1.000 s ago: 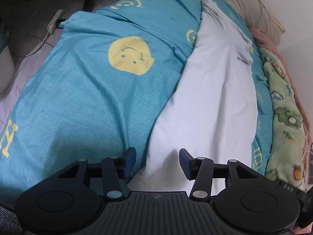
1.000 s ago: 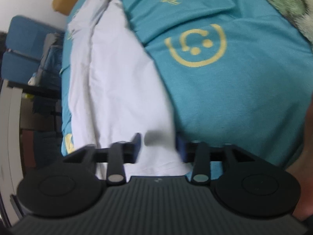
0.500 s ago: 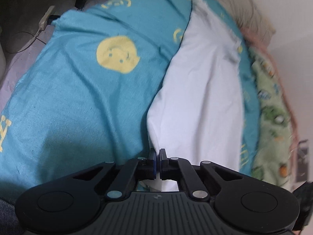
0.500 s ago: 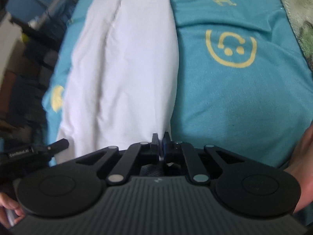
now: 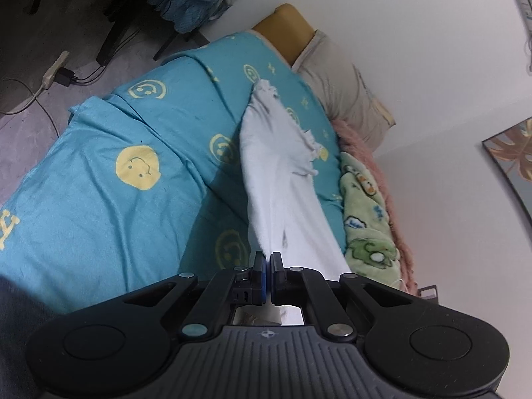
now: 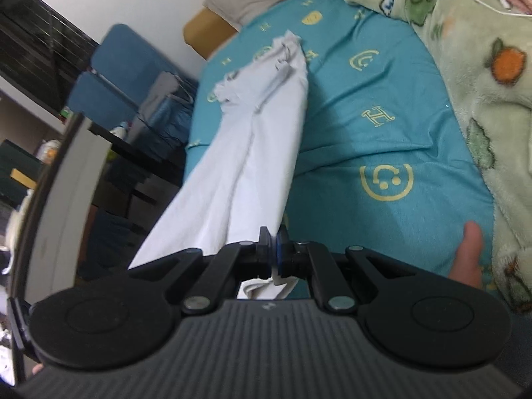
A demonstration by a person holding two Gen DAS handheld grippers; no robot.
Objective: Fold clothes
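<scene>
A white garment (image 5: 282, 179) stretches from the near end of the bed toward the pillows, its near end raised off the teal smiley-print duvet (image 5: 99, 206). My left gripper (image 5: 267, 264) is shut on its near left corner. In the right wrist view the same white garment (image 6: 252, 153) hangs taut and folded lengthwise, and my right gripper (image 6: 273, 244) is shut on its near right corner. Its far end with a frayed edge rests on the duvet (image 6: 365, 106). A thumb (image 6: 468, 252) shows beside the right gripper.
A green fleece blanket (image 5: 369, 219) and pink fluffy blanket (image 5: 372, 153) lie along the wall side. Beige pillow (image 5: 345, 89) and yellow cushion (image 5: 286, 30) sit at the head. A power strip (image 5: 55, 69) with cables lies on the floor; a blue chair (image 6: 116, 76) stands beside the bed.
Both grippers went from open to shut on the garment's near corners, then lifted it; the cloth now hangs raised and narrower, with only its far end on the duvet.
</scene>
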